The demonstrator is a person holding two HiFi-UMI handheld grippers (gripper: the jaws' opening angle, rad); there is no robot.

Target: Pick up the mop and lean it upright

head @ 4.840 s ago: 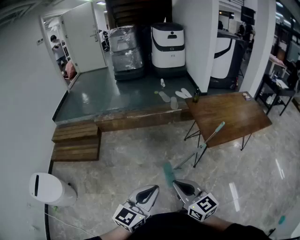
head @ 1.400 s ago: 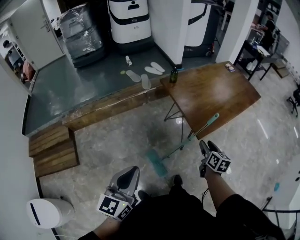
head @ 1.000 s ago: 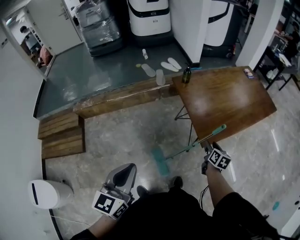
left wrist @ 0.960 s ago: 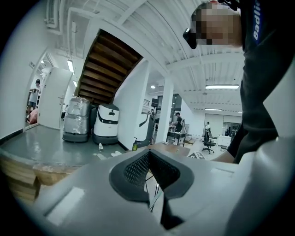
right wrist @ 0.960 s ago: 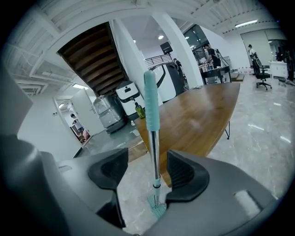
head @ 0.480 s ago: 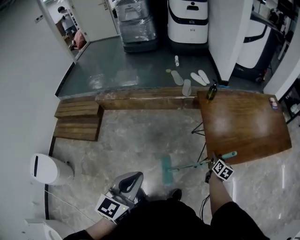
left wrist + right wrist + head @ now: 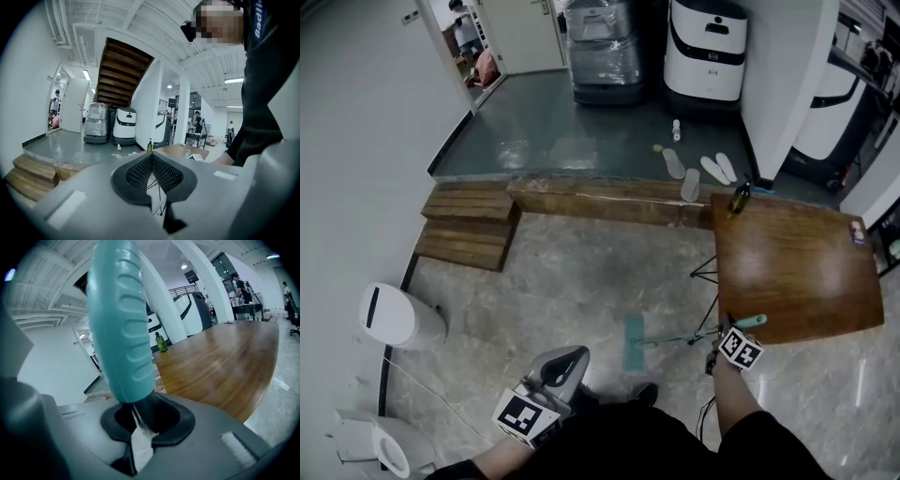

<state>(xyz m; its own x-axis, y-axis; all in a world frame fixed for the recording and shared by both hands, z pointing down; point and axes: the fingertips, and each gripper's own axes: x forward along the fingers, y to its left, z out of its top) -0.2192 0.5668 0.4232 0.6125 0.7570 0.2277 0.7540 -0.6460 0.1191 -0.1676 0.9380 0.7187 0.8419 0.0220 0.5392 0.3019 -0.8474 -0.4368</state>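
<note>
The mop lies tilted, its teal head on the floor and its thin handle rising right to a teal grip at the table's front edge. My right gripper sits on the handle just below that grip. In the right gripper view the ribbed teal grip stands up out of my right gripper. Its jaws have just been closing and now clamp the dark shaft, where a white tag hangs. My left gripper hangs low by my body, its pads meeting at the tip, with nothing in them.
A brown wooden table on thin black legs stands right of the mop, a green bottle at its far corner. Wooden steps lead to a raised grey floor with slippers. A white bin stands at the left wall.
My right gripper has reached to the mop handle near the table edge and closed around it. The head view has swung toward the left. The left gripper has stayed low.
</note>
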